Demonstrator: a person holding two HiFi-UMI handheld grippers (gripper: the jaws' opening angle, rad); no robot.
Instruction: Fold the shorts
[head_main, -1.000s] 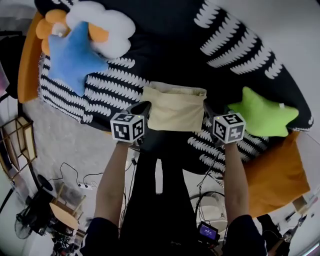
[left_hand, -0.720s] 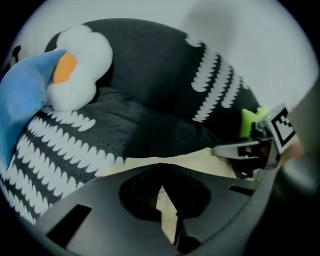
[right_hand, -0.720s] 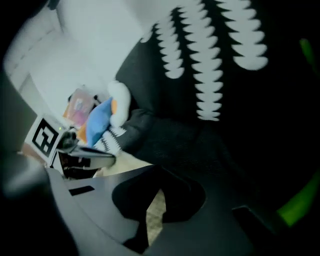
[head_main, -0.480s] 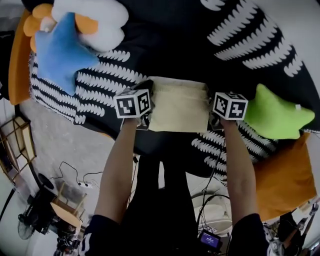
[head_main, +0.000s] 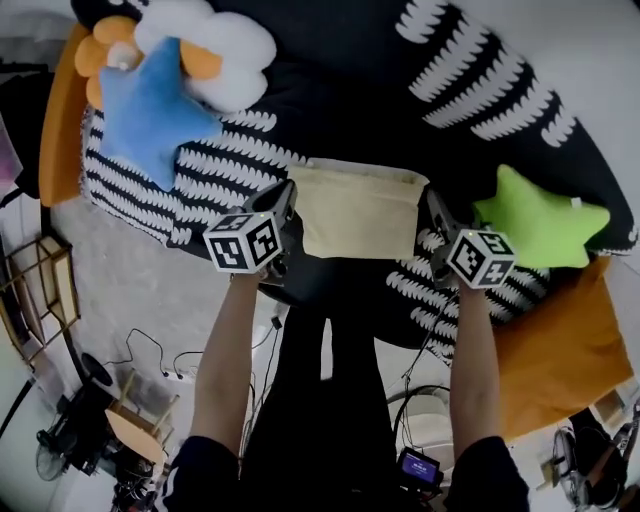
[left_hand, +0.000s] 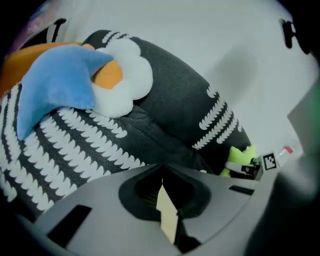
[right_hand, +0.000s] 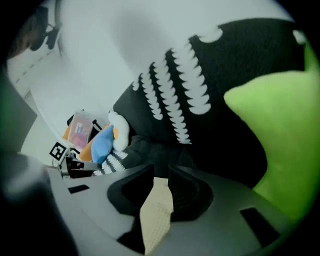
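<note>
Both gripper views alone: shorts (left_hand: 167, 215) between jaws

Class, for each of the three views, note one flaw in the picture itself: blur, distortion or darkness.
Head view: fisheye bows the striped cover; left gripper view: blue star cushion soft, frame's right edge smeared; right gripper view: green star cushion blurred, corners dark.

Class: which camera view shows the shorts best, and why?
Head view: the whole shorts show. Left gripper view shows only a strip clamped in the jaws; right gripper view a strip between jaws that have just been opening.
</note>
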